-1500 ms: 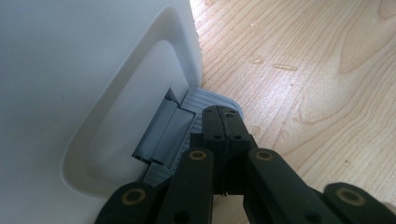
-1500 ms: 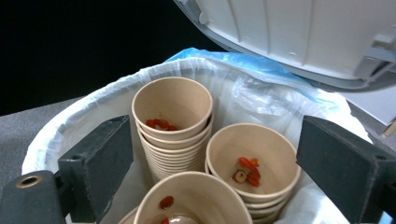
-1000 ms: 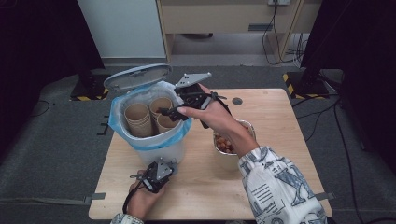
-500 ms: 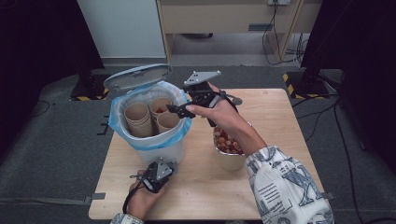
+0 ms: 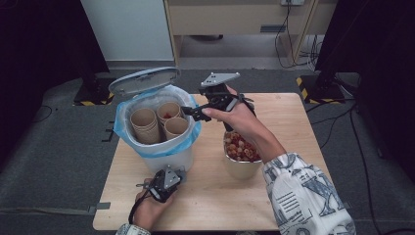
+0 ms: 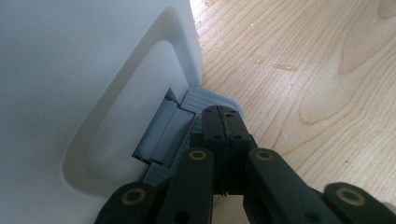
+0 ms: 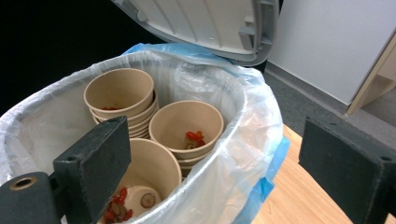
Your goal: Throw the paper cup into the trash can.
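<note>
Fingers of your right gripper [image 5: 192, 113] gape empty over the bin [image 5: 147, 149] rim; left gripper [image 5: 172, 172] fingers press shut on its pedal [image 6: 205, 100].

A lab or office-like test room — grey carpet floor [image 5: 58, 161], a lone wooden table [image 5: 284, 117], black stands with hazard-striped feet [image 5: 313, 83], loose cables [image 5: 293, 39] and a plain cabinet [image 5: 235, 19] behind.

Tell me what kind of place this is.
Probably a lab or office set up for recording: a wooden table on grey carpet, cables by the far wall, and a lined pedal bin of used paper cups.
</note>
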A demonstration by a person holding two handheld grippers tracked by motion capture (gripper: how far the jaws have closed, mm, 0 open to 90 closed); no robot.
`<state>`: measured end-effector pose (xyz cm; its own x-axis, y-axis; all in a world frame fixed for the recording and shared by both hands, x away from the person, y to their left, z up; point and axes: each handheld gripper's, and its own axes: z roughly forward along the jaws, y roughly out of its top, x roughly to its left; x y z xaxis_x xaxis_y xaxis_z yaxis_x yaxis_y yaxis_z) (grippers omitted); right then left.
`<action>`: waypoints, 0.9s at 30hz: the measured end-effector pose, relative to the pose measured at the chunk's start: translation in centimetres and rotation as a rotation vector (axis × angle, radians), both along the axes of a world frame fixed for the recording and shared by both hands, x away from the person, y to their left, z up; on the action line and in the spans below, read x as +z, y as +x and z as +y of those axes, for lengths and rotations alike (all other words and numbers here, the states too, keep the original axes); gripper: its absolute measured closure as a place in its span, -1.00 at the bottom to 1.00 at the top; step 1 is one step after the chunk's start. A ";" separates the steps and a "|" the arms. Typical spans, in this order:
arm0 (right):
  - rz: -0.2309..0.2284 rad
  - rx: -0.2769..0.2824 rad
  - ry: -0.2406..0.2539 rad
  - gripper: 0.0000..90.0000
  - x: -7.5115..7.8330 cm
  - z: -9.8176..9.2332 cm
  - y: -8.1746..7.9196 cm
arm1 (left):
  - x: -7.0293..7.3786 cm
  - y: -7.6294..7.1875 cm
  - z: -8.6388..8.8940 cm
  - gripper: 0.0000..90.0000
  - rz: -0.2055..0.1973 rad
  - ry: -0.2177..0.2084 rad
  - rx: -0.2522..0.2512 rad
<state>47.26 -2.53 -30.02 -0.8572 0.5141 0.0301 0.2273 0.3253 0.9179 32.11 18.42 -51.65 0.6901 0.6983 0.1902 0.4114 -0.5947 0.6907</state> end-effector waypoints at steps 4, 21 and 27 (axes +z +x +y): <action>0.000 -0.009 0.003 -0.79 0.0 -0.5 0.1 | 0.0 0.0 0.0 0.99 0.000 -0.002 0.000; 0.003 -0.066 0.005 -0.79 -0.1 -3.3 0.6 | 0.0 0.0 0.0 0.99 0.001 -0.002 0.000; 0.000 -0.089 0.000 -0.79 -0.2 -4.2 0.8 | 0.0 0.0 0.0 0.99 0.000 -0.002 0.000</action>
<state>48.02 -6.71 -30.24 -0.8083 0.5880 0.0301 0.2554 0.3040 0.9178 32.11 18.44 -51.66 0.6901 0.6986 0.1889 0.4115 -0.5935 0.6916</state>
